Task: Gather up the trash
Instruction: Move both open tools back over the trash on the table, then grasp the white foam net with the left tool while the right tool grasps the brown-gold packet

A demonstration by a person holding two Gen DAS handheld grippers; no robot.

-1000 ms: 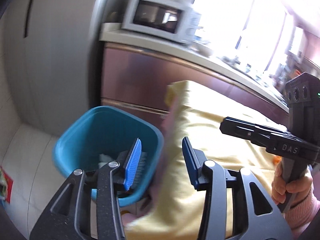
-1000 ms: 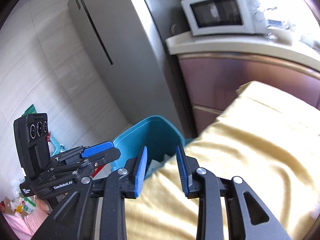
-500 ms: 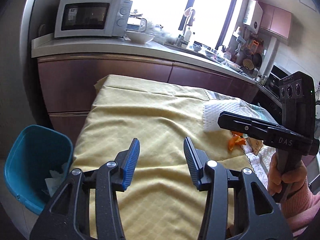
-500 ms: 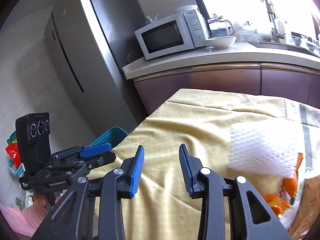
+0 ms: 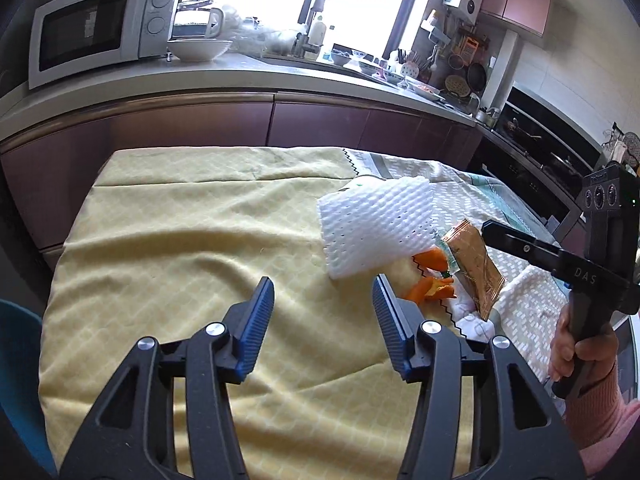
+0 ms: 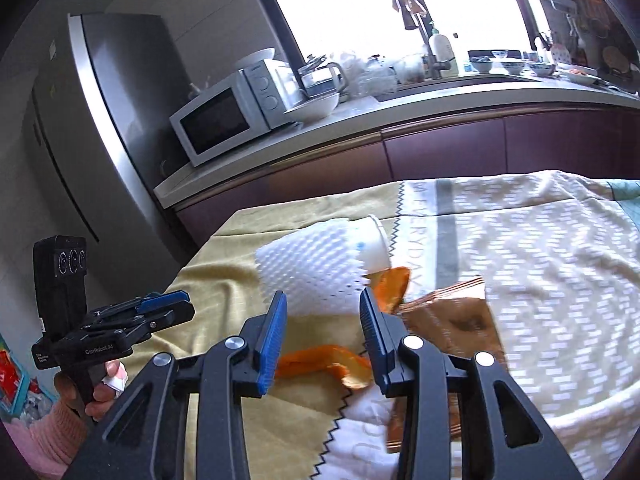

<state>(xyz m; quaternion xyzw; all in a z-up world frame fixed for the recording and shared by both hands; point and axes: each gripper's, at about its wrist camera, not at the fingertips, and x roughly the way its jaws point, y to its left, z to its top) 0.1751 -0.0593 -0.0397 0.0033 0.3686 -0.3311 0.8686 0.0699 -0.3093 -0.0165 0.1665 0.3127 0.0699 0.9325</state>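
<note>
Currently the approach step is judged in hand: left gripper (image 5: 323, 312) opening, right gripper (image 6: 323, 334) parted, both empty. White foam net sleeve (image 5: 376, 226), orange peel scraps (image 6: 320, 360) and copper foil wrapper (image 5: 474, 266) are heaped mid-table near the yellow cloth's (image 5: 192, 240) right edge. Next, one piece must be straddled and clamped.

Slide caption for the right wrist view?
Right gripper, empty, jaws open, above orange peel, white foam net and brown wrapper on clothed table.
</note>
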